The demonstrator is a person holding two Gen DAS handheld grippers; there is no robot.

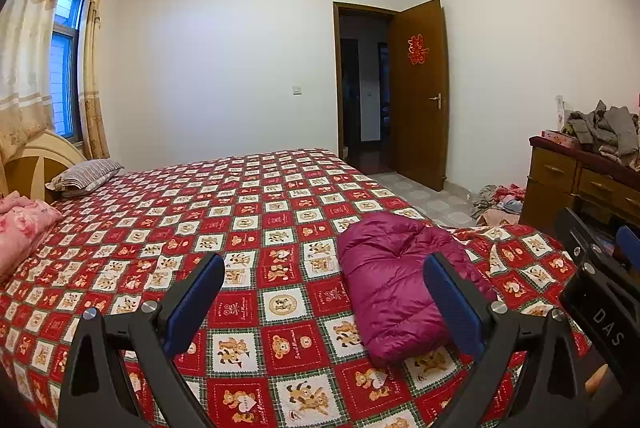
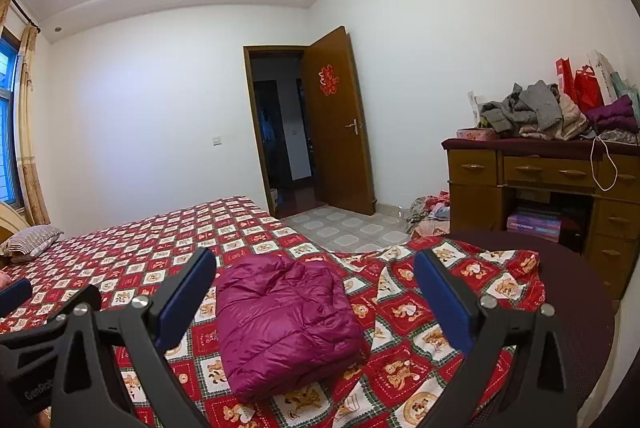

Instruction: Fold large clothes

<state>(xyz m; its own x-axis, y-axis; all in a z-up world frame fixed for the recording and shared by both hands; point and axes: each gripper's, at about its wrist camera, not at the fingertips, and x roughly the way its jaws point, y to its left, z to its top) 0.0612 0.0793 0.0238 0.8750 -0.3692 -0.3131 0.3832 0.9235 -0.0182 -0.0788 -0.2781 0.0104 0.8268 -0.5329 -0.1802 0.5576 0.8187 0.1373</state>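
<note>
A magenta puffy jacket (image 1: pixel 394 280) lies folded into a compact bundle on the bed's red bear-print cover (image 1: pixel 248 228). The same jacket (image 2: pixel 284 320) fills the middle of the right wrist view. My left gripper (image 1: pixel 322 278) hangs open above the cover, its right blue pad in front of the jacket's edge and nothing between the fingers. My right gripper (image 2: pixel 314 274) is open too, raised over the jacket with both pads clear of the fabric. The right gripper's body (image 1: pixel 600 292) shows at the left wrist view's right edge.
A wooden dresser (image 2: pixel 540 184) piled with grey and purple clothes (image 2: pixel 532 110) stands to the right. More clothes (image 2: pixel 430 212) lie on the tiled floor. A brown door (image 2: pixel 340 124) is open ahead. A striped pillow (image 1: pixel 86 176) and pink bedding (image 1: pixel 20 224) lie near the headboard.
</note>
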